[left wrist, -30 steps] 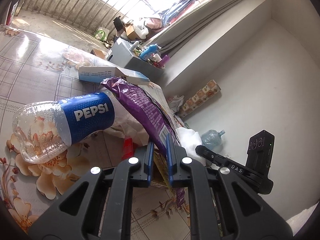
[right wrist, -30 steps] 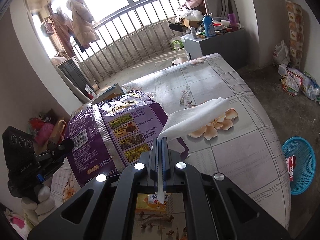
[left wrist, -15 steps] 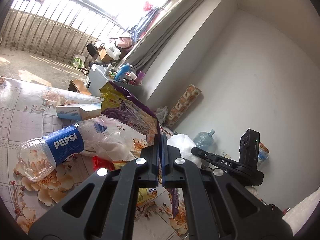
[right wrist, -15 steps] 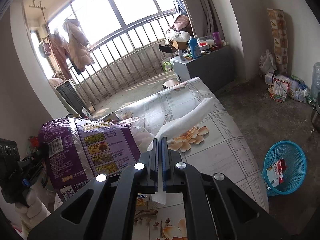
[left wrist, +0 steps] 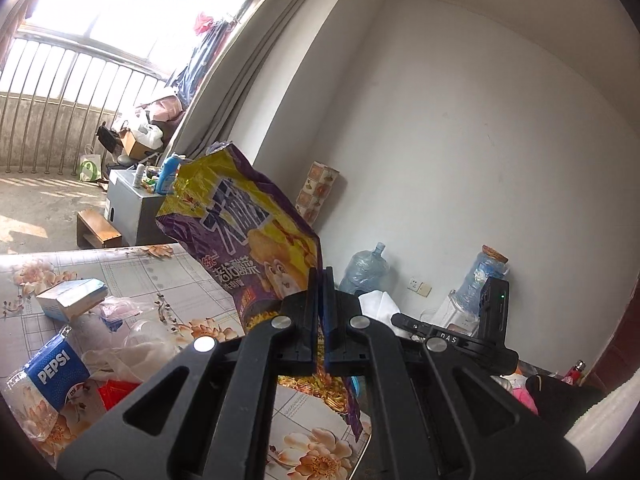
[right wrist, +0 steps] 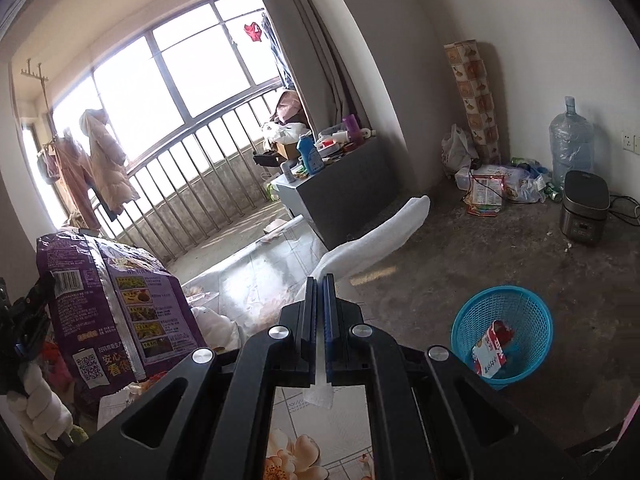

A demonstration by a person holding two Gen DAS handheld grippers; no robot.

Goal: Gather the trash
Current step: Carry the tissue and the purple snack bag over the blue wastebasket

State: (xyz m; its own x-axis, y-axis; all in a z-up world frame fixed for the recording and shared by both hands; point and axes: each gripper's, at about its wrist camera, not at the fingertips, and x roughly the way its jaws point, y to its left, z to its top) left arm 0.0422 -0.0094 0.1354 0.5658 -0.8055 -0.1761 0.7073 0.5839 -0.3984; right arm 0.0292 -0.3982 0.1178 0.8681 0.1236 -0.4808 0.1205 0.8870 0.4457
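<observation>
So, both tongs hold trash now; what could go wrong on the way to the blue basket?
1. The left tongs pinch the purple snack bag only at one edge, so it may swing or slip out.
2. The white tissue in the right tongs hangs long and limp; it could miss the blue basket.
3. The swinging bag might knock the Pepsi bottle off the table.

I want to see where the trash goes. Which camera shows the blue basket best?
The right wrist view: the blue basket stands whole on the floor, a red-and-white wrapper inside. The left wrist view does not show it.
</observation>
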